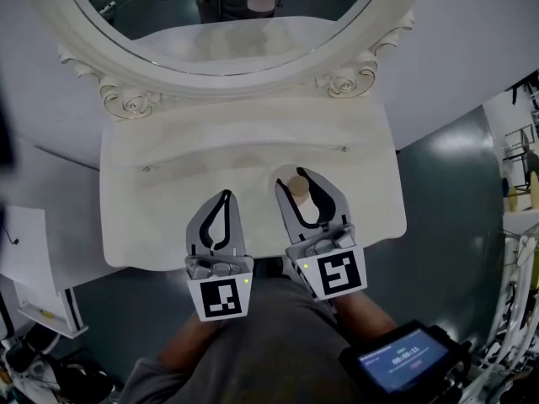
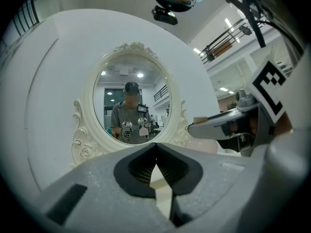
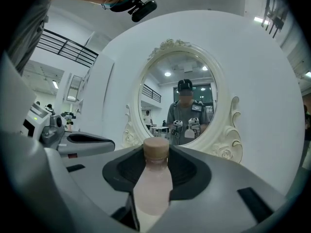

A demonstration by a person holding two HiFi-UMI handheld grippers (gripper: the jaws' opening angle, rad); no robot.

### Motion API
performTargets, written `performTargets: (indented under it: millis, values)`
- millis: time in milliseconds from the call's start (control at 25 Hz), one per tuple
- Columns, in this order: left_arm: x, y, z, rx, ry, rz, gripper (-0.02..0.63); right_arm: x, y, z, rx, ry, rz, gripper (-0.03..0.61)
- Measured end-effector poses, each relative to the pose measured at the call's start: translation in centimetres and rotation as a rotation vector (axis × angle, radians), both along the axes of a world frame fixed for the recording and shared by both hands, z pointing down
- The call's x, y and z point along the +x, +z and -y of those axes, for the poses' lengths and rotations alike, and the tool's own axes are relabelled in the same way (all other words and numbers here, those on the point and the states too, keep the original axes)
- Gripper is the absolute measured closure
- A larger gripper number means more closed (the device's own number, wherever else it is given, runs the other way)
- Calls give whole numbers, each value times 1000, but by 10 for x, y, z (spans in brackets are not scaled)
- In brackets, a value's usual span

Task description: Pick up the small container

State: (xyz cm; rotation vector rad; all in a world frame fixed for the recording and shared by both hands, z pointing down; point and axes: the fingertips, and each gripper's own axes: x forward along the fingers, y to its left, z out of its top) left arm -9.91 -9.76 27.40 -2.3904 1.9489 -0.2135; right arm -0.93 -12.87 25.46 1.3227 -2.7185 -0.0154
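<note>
1. Grip on the small container [image 3: 154, 178] comes from the right gripper [image 1: 295, 182]: its jaws stand partly apart, one pad pressed on each side of the pale pink body.
2. The container is a little bottle with a tan cap [image 3: 156, 148]. It stands upright between those jaws, with the cap at the level of their tips.
3. In the head view it sits over the right half of the white dressing table [image 1: 168, 217], near the front edge. Whether its base touches the tabletop cannot be told.
4. The left gripper [image 1: 225, 196] is closed, its tips meeting, and there is nothing between them. It is just to the left of the right gripper, over the same front part of the table, and apart from the container.
5. Both grippers point towards the oval mirror [image 3: 182, 101] in its carved cream frame [image 1: 126, 99] at the back of the table.
6. The glass reflects a person holding the two grippers.
7. A dark device with a lit screen [image 1: 404, 362] shows at the lower right of the head view.
</note>
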Motion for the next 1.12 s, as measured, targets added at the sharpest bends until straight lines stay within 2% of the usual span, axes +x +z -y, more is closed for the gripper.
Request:
performTargets:
  millis: [640,1120]
  values:
    - [3,-43,0,110,-54,-14,603,15,-36,-5,60,-11,13,439]
    - [1,-52,3,137,-63,-7,603,13,-41,-6,68,-22,17,439]
